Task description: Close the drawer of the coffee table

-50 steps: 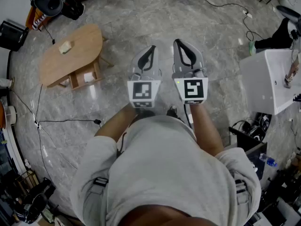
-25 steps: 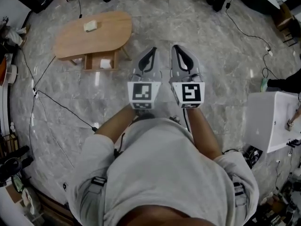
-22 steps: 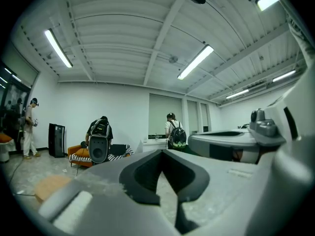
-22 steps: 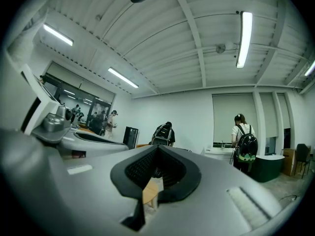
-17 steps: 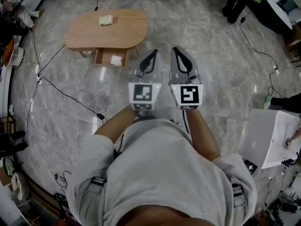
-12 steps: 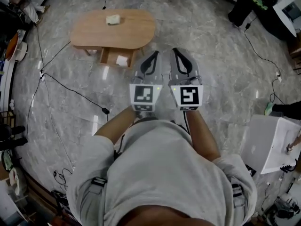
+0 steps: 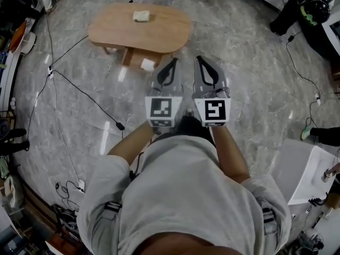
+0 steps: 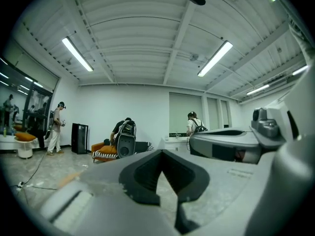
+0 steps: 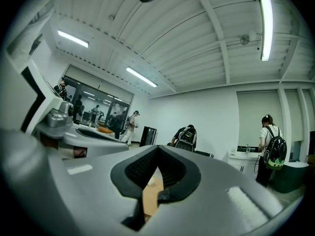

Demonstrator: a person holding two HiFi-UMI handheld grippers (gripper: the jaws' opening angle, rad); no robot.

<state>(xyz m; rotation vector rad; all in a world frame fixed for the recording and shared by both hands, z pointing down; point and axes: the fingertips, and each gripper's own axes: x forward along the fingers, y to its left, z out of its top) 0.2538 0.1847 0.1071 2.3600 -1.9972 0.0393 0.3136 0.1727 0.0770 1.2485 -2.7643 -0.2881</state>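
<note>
At the top of the head view, on a glossy grey marble-look tiled floor (image 7: 249,84), stands the bench (image 7: 159,33): a low coffee table with a flat, smooth oval top of light brown wood. Its long axis runs left to right across the picture, tilted a little. A small pale block (image 7: 141,16) lies on the top, near the far edge. The drawer (image 7: 129,56) is open. It is a wooden box sticking out from under the near long side, left of the bench's middle, and it points toward the person, across the bench's long axis. A white crumpled-looking thing (image 7: 147,64) lies inside it. Thin black cables (image 7: 79,89) snake over the floor to the left. A white boxy unit (image 7: 311,166) is at lower right.

The left gripper (image 7: 172,60) and right gripper (image 7: 200,59) are grey moulded plastic with dark ribbed pads. They are held side by side, level, and aimed toward the bench, each with a black-and-white marker cube at the back. The left jaws are closed and hold nothing. The right jaws are also closed and empty; in the right gripper view a sliver of tan wood shows beyond the pad gap. Both are apart from the drawer, though the left tip sits just beside it in the picture. The person's sleeves are light grey cloth.
</note>
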